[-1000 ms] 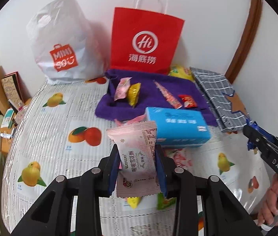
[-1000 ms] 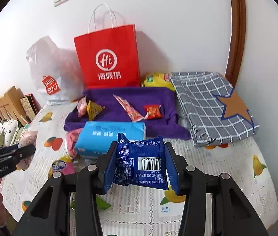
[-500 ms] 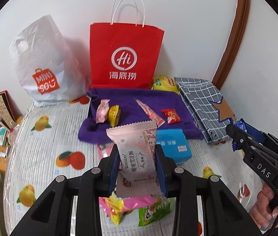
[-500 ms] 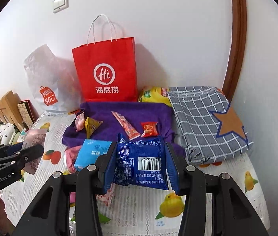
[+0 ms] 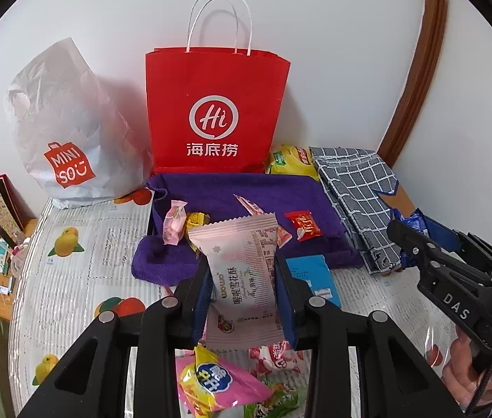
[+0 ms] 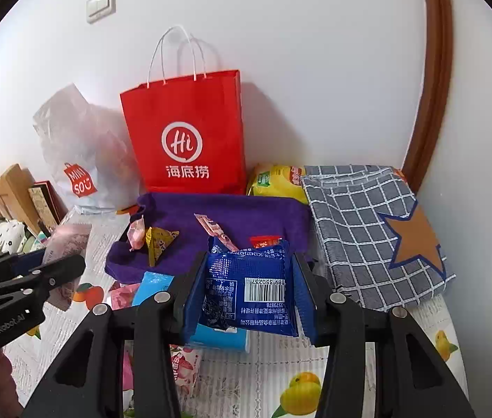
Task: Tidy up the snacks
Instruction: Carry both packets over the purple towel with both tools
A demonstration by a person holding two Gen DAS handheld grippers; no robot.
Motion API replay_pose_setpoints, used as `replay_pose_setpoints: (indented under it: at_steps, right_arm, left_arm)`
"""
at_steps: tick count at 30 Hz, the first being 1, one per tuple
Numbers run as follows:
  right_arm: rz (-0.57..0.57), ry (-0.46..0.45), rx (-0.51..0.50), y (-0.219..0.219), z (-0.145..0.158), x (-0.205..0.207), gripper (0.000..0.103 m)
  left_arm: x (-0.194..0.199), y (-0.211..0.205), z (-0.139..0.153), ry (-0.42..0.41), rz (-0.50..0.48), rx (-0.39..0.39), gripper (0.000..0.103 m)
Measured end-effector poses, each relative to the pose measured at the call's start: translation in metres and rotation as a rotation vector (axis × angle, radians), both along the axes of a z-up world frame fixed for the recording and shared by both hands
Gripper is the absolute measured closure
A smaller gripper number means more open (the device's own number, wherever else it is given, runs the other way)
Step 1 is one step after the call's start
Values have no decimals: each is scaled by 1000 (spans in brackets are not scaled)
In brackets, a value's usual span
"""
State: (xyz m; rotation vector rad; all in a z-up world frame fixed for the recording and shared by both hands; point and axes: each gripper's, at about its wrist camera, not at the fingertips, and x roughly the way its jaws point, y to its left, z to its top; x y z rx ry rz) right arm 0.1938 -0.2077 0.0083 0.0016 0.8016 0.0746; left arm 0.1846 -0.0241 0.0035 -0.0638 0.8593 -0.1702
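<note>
White wall stands behind a worktop covered with a fruit-print cloth. Against the wall stand a red bag and a white plastic bag. Before the red bag lies a purple towel with small snacks on it: a pink candy, a yellow one and a red packet.

Left gripper is clenched on a pink packet, which stands upright between its fingers, above the near edge of the towel. Right gripper grasps a blue packet with the barcode side facing the camera.

Left view alone shows loose snacks under the gripper and the person's hand on the right gripper. Right view alone shows a wall switch and the full checked cloth with a brown star.
</note>
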Motion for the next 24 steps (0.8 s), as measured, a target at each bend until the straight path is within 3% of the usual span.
replay_pose_setpoints:
  at_steps: [24]
  right_arm:
    - [16,33,-31,7,-35,104,57]
  left_arm:
    - [105,27,-22,44,42,33,70]
